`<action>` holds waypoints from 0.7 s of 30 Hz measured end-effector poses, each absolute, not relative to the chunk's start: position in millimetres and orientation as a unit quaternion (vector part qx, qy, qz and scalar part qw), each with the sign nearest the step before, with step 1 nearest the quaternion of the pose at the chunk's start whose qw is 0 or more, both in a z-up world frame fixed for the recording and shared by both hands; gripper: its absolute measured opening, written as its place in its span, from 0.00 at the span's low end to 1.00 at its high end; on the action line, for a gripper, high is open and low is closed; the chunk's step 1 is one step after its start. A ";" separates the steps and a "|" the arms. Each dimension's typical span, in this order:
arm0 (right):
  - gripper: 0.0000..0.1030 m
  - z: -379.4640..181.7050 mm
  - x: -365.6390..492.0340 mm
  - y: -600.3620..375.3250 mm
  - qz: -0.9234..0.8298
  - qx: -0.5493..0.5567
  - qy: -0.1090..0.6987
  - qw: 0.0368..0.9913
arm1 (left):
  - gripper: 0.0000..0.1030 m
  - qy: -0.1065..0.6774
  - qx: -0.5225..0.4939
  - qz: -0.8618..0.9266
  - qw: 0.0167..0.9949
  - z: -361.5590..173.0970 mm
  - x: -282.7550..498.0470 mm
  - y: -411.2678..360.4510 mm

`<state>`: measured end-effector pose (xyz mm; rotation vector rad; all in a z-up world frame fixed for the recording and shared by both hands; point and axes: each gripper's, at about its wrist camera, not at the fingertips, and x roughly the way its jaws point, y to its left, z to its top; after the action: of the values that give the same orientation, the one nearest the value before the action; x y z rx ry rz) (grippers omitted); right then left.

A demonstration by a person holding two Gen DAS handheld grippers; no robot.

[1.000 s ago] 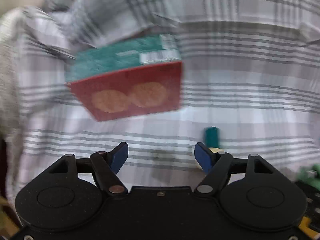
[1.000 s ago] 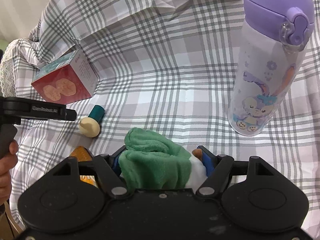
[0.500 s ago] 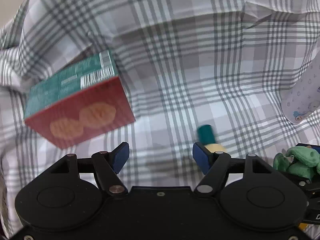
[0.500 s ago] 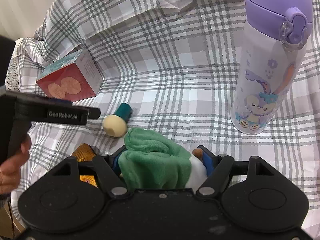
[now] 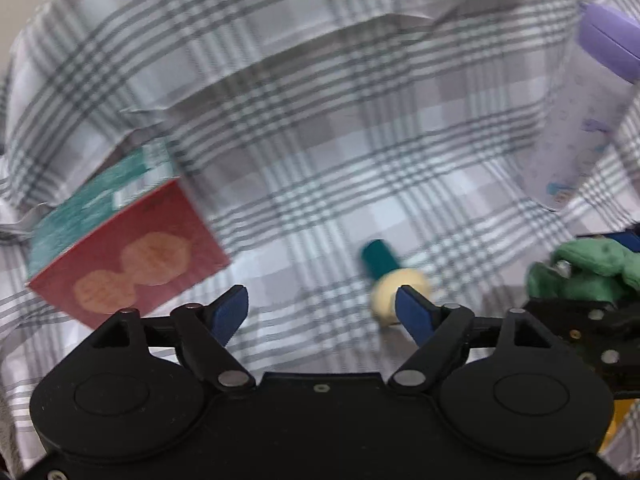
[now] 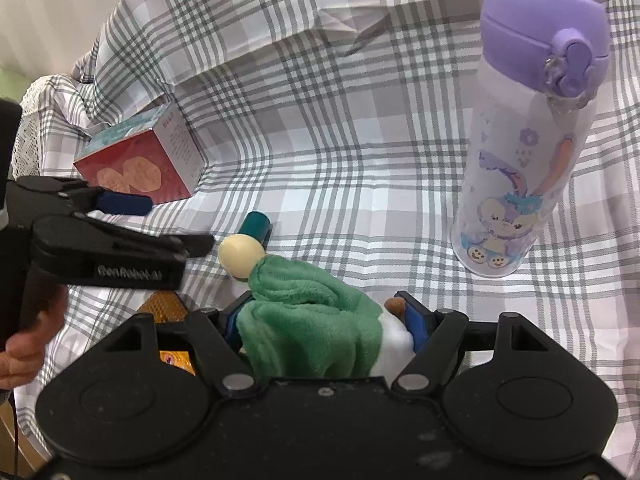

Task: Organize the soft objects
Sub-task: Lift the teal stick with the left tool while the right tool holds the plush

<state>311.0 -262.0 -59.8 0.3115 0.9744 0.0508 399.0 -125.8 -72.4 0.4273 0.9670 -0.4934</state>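
While the right gripper (image 6: 320, 320) is clamping its jaws on a green and white plush toy (image 6: 308, 328) at the bottom centre of the right wrist view, the left gripper (image 5: 320, 312) is hanging with its jaws wide apart and nothing between them. That left gripper is also showing at the left edge of the right wrist view (image 6: 132, 216), gripped by a hand (image 6: 24, 344).

Just beyond the plush, a small mushroom-shaped object (image 6: 246, 246) with a cream cap and teal stem is lying on its side on the plaid cloth (image 6: 340, 152); in the left wrist view (image 5: 390, 280) it is sitting close in front of the right-hand blue fingertip (image 5: 412, 312).

A red and teal box (image 6: 140, 160) is resting at the left of the frame, and a purple-lidded bottle (image 6: 528, 140) printed with a cartoon rabbit is standing upright at the right. An orange packet (image 6: 164, 308) is peeking out at lower left, partly hidden behind the gripper body.
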 end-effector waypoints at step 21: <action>0.71 -40.3 299.9 -269.6 0.008 0.157 0.450 0.879 | 0.35 0.510 0.141 -0.203 0.824 -86.4 401.1 -154.0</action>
<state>299.9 -269.6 -40.3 0.3275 0.9388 0.0160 401.1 -154.0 -86.4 0.2993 1.0838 -0.4305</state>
